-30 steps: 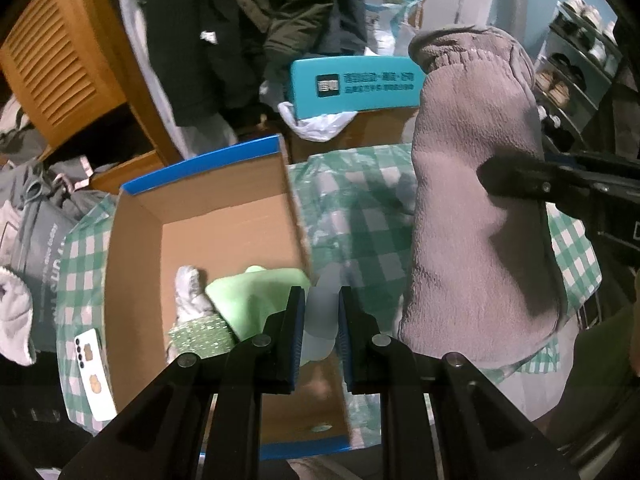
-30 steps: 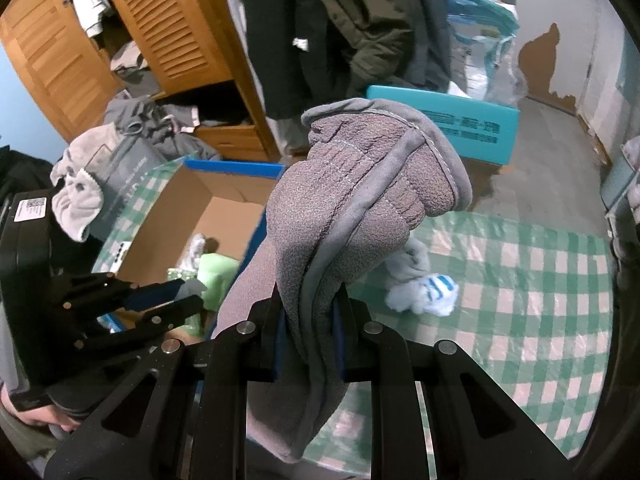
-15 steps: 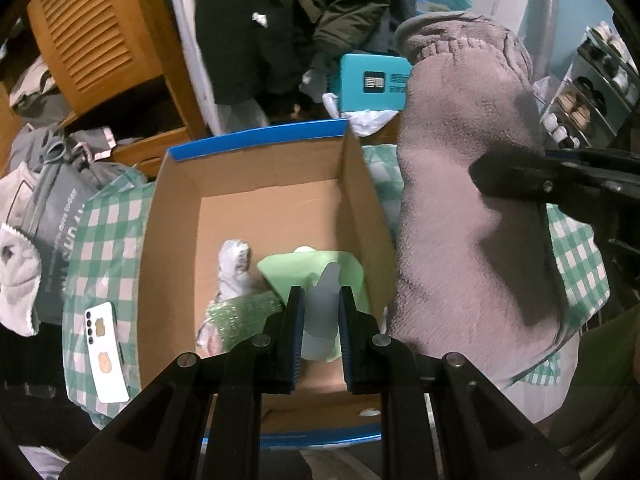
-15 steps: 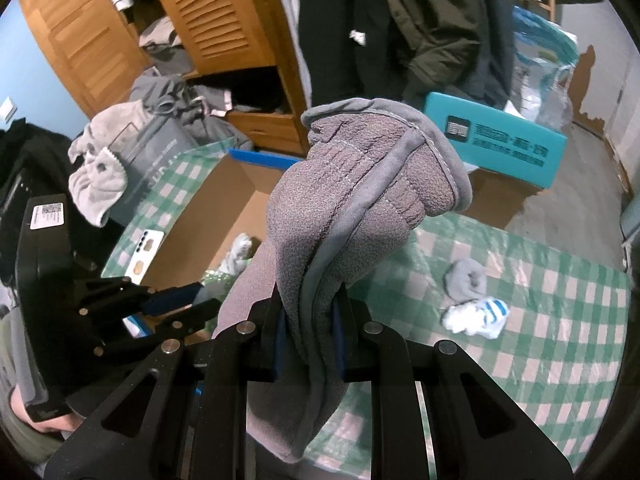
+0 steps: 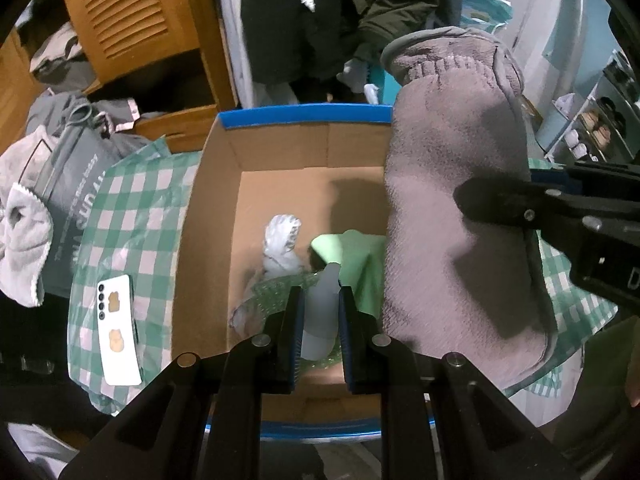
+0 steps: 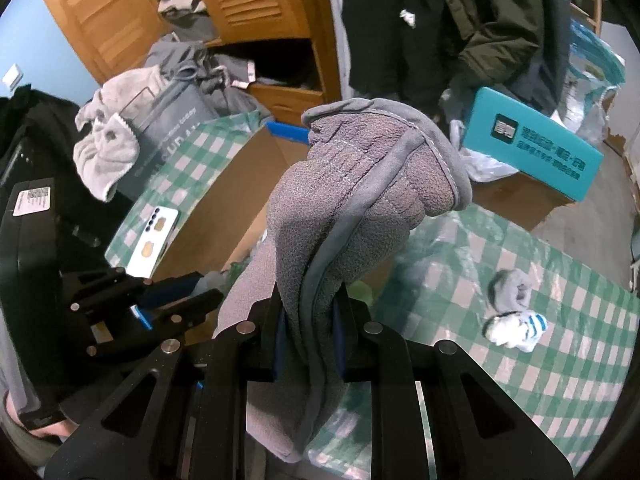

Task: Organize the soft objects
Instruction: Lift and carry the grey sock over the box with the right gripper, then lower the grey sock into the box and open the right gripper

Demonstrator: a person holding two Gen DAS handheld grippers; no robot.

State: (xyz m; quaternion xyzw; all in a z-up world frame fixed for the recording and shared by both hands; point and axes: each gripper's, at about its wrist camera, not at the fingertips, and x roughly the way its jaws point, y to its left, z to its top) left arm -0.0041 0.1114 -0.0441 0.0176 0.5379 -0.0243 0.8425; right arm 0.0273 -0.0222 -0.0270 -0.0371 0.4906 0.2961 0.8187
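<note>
Right gripper [image 6: 308, 344] clamps a grey glove [image 6: 352, 216] beside the box [image 5: 208, 216]; left gripper [image 5: 320, 320] pinches a pale cloth [image 5: 320, 312] over it. Socks [image 6: 512, 312] lie on the table [image 6: 560, 360].

I saw bare floor at the far end of the cardboard box [image 5: 208, 216]; the grey glove [image 5: 452, 208] overhung its right wall, and socks [image 5: 282, 244] crowded the near end.
</note>
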